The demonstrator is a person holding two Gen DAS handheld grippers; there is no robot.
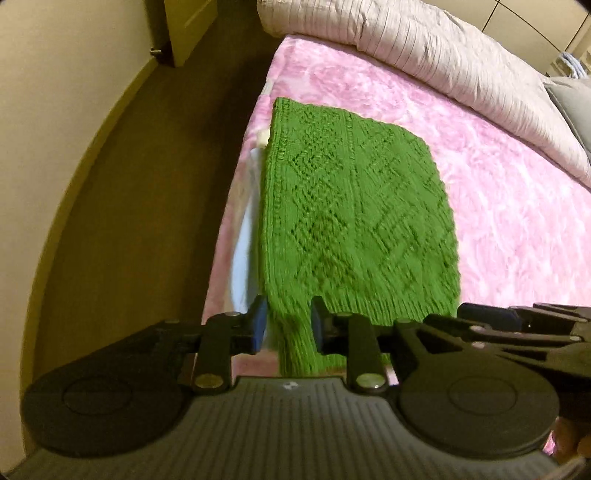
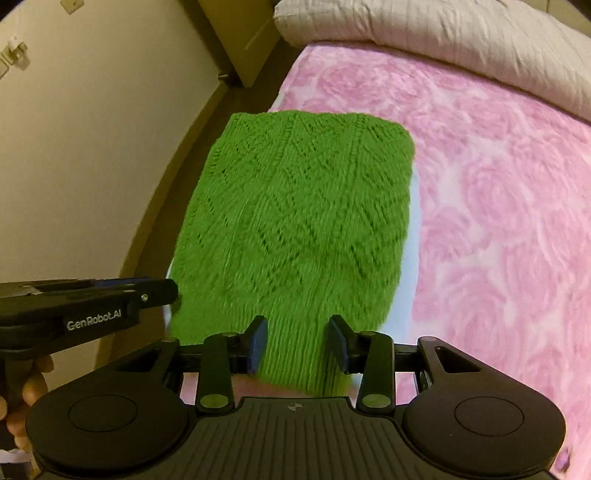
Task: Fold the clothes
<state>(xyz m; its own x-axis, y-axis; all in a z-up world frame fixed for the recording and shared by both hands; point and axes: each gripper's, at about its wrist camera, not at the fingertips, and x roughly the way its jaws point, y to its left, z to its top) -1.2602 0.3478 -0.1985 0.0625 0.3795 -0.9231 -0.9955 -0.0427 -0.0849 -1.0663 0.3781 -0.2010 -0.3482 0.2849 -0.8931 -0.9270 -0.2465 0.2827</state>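
A folded green knit sweater (image 1: 351, 214) lies on the pink bed blanket (image 1: 498, 221), close to the bed's left edge. My left gripper (image 1: 288, 325) is open over the sweater's near end; a strip of knit runs between its pads with a sliver of gap on the left side. In the right wrist view the same sweater (image 2: 295, 206) fills the middle. My right gripper (image 2: 297, 339) is shut on its near end, the knit gathered between both pads. The left gripper's tip (image 2: 159, 291) reaches in beside it, and the right gripper (image 1: 517, 321) shows at the left view's edge.
A light blue cloth (image 2: 410, 258) peeks out under the sweater. A pale quilted duvet (image 1: 443, 48) lies across the far end of the bed. Brown floor (image 1: 147, 184), a cream wall and a door (image 1: 188, 29) lie left of the bed. A hand (image 2: 33, 380) holds the left gripper's handle.
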